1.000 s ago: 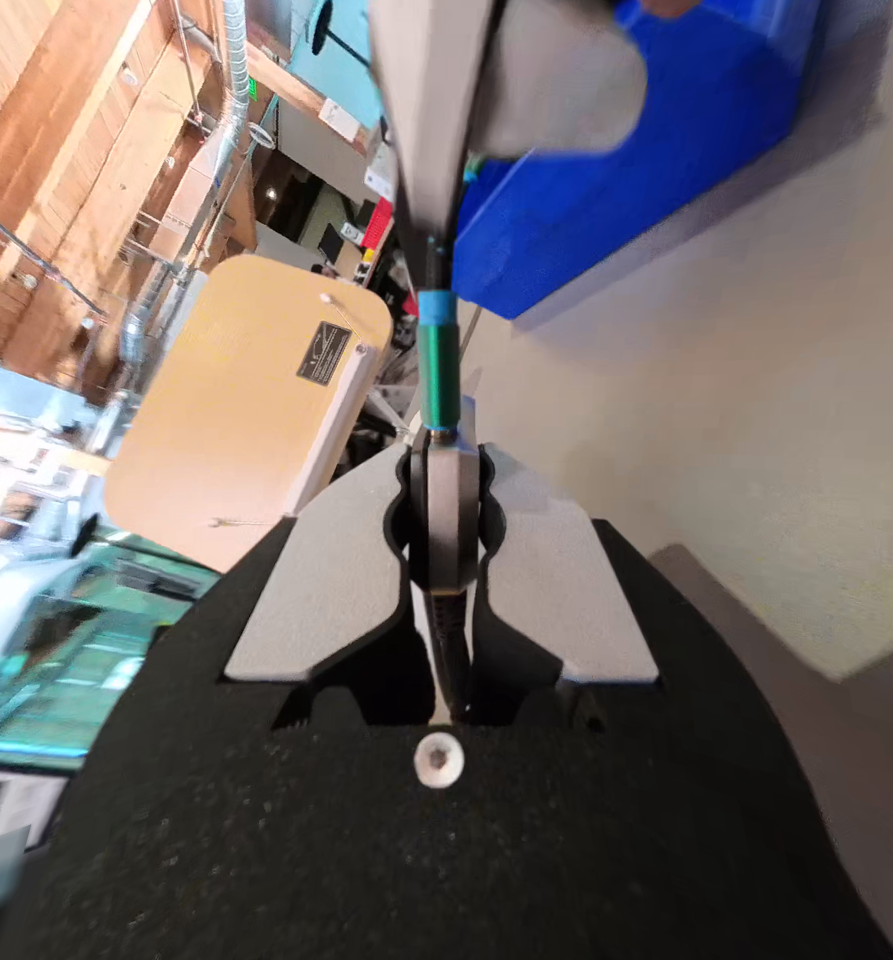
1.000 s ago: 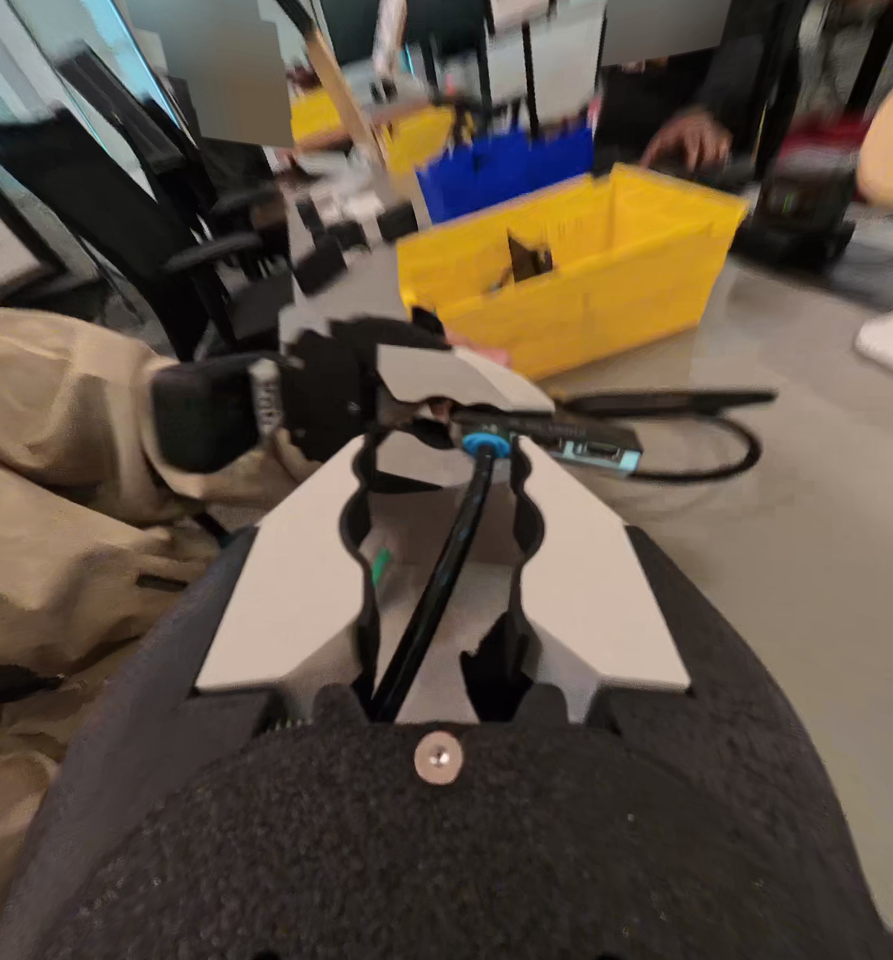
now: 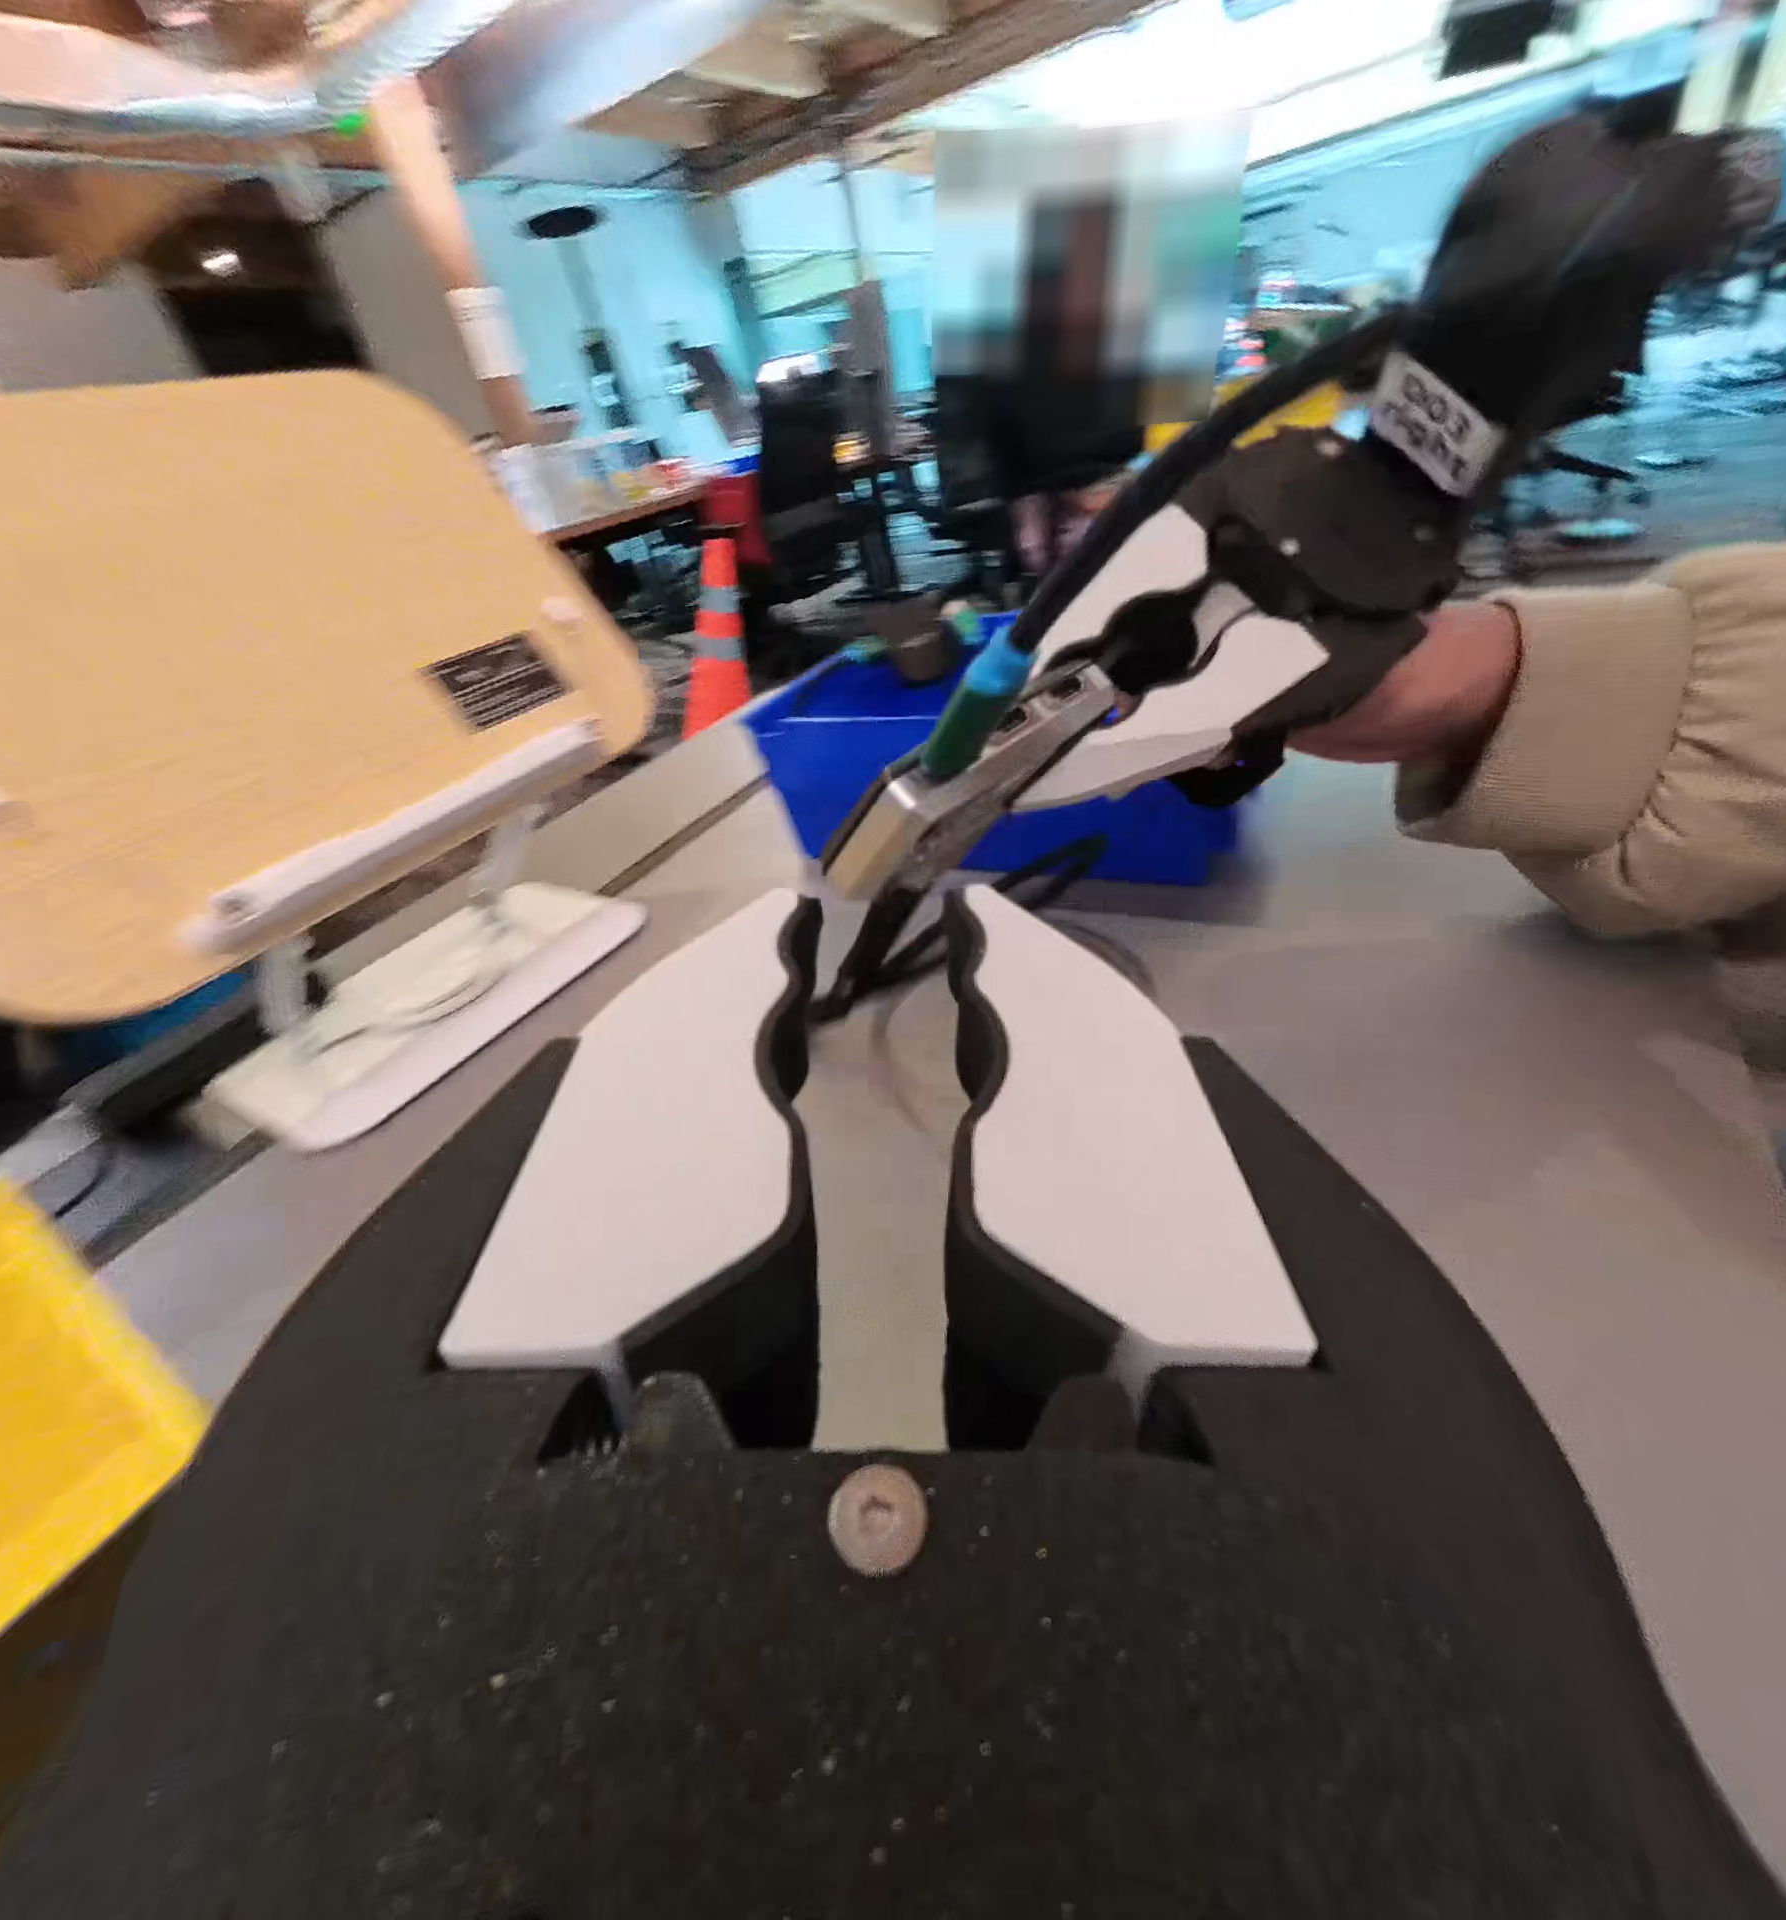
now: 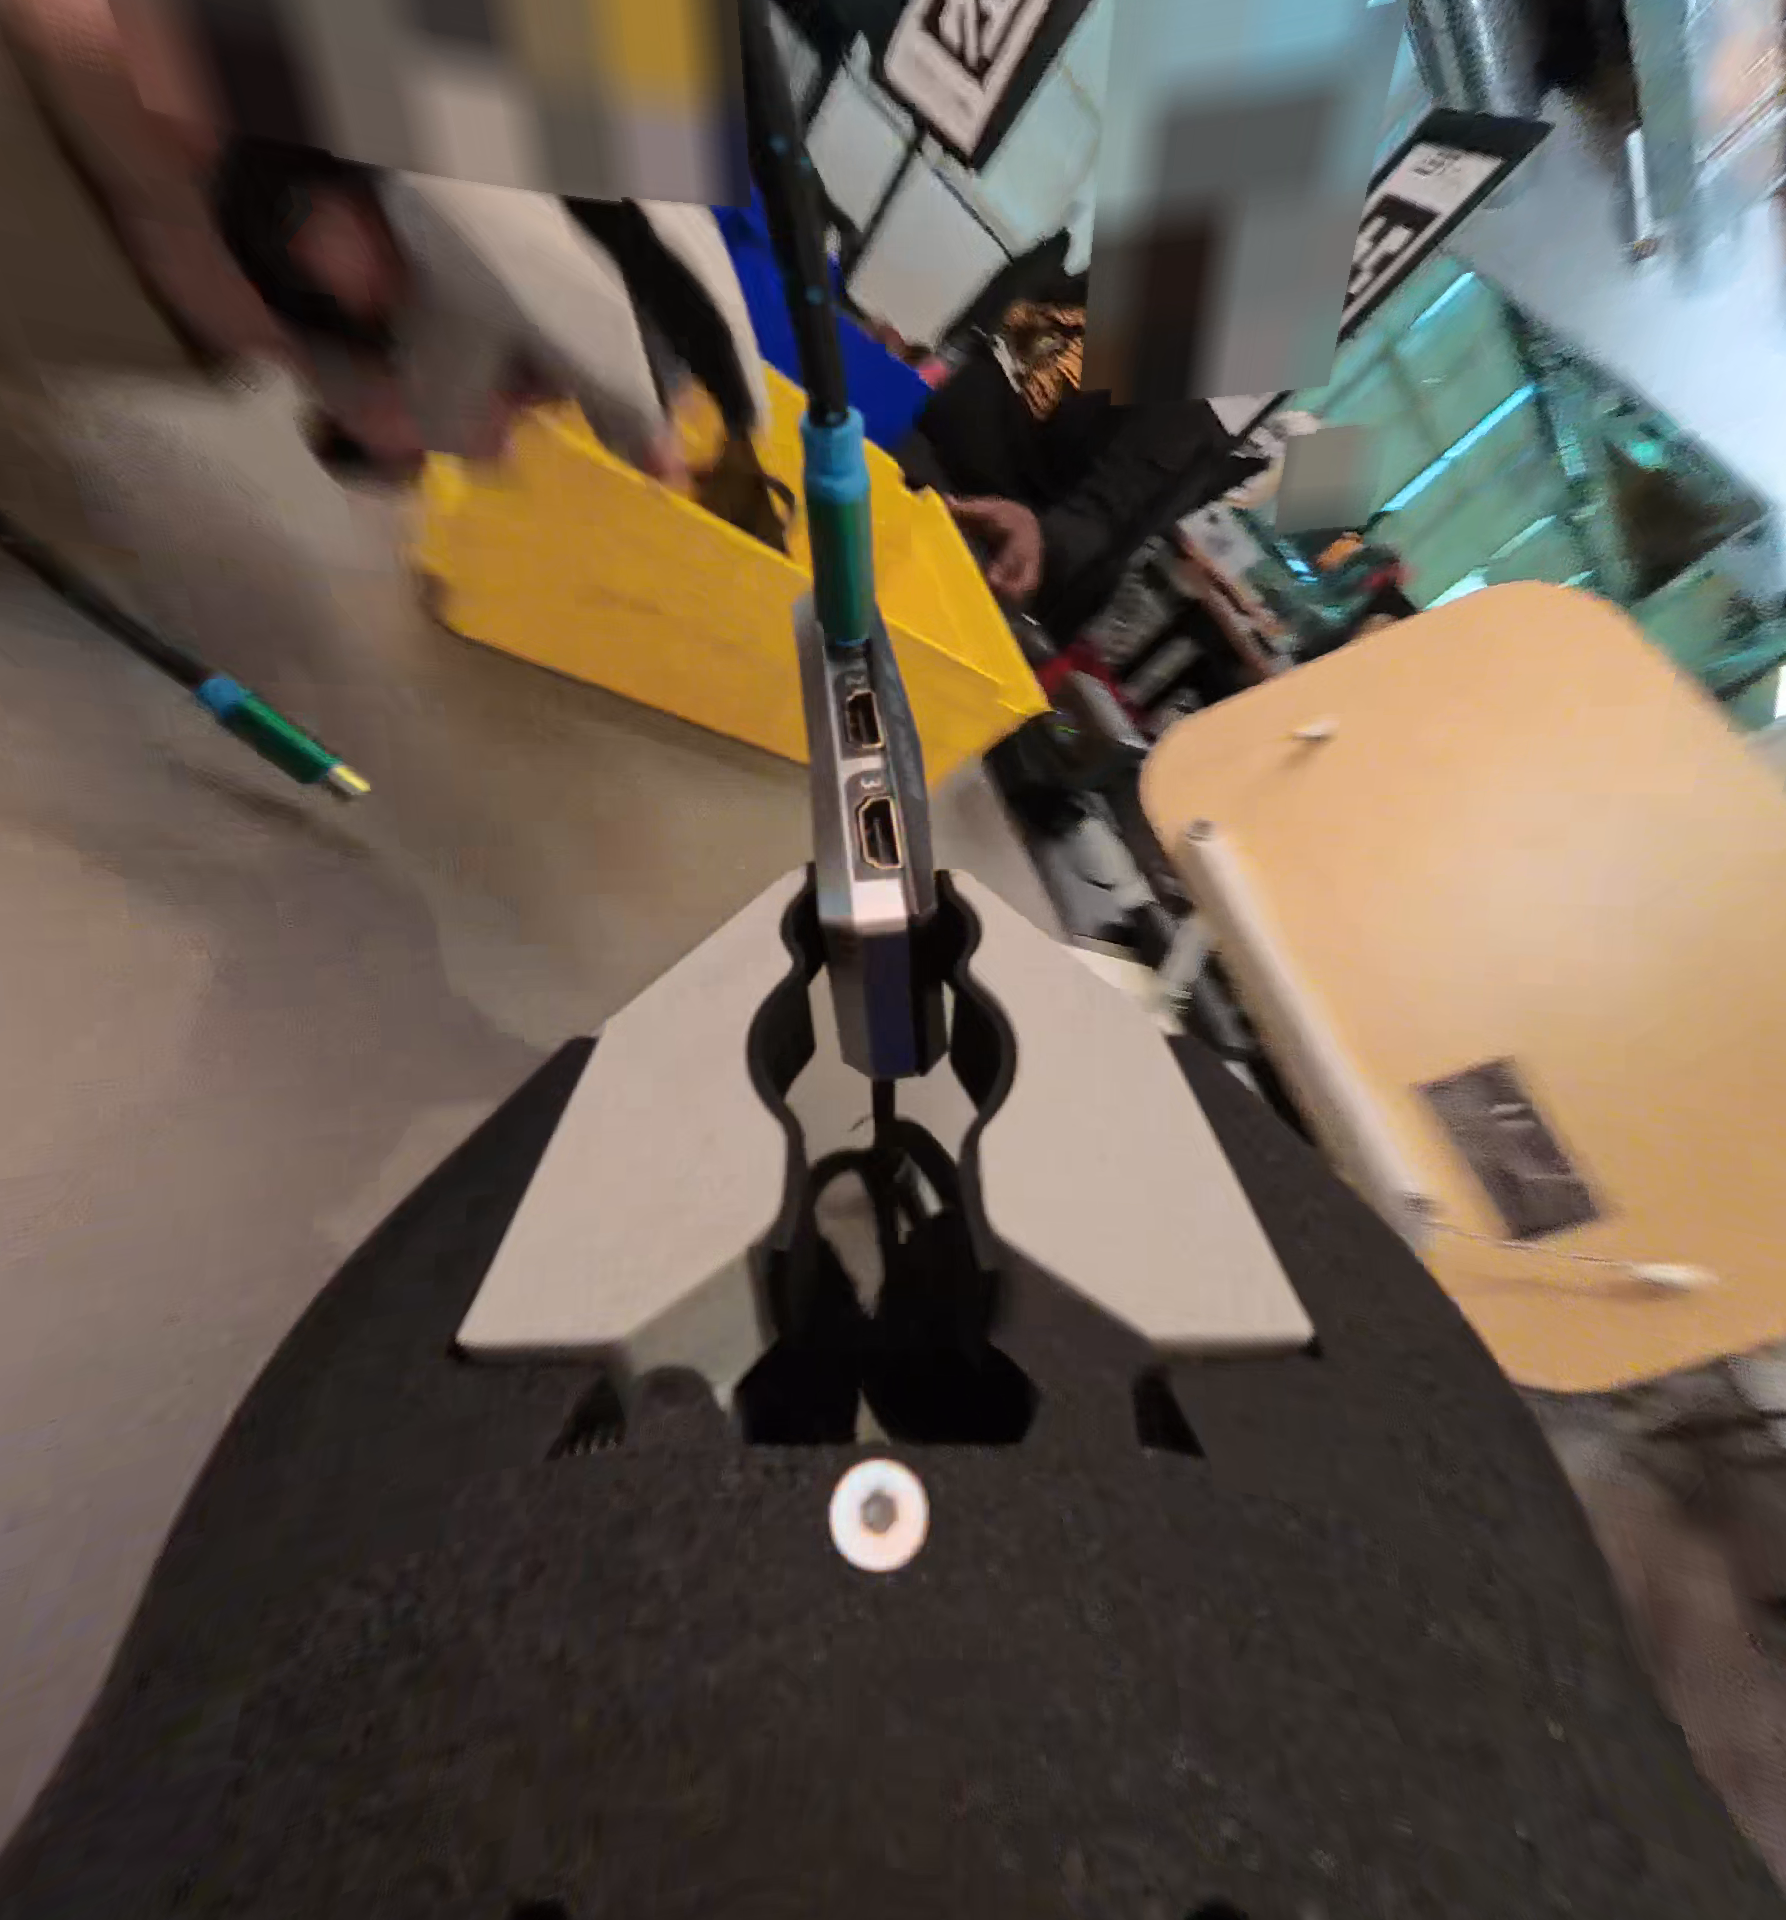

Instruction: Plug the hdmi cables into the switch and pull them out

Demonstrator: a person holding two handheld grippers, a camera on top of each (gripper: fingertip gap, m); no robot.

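Switch (image 4: 873,831) first, since it is the biggest piece in play: my right claw (image 4: 873,914) is clamped on its lower end at the centre of the right wrist view, so the grey body stands up past my fingertips toward the top of the frame. One green-and-blue plugged cable (image 4: 835,540) sits in its far port; the two nearer ports face me bare. Gripped only at one end, the switch could pivot or slip between the pads when a plug is pushed in or tugged out, and its own black lead, bunched between my fingers low in the frame, could snag.

In the left wrist view my left claw (image 3: 873,914) is parted a moderate way with nothing in it, tips at mid-frame, the switch hanging just above and beyond them, tilted, apart from the pads. If I close on the plugged connector at a slant, I judge I would lever the port rather than draw straight.

Smallest, the loose cable (image 4: 276,743) lies on the grey table (image 4: 193,1039) at the left of the right wrist view, well apart from both claws; its gold tip could scrape a port edge if brought in crooked.
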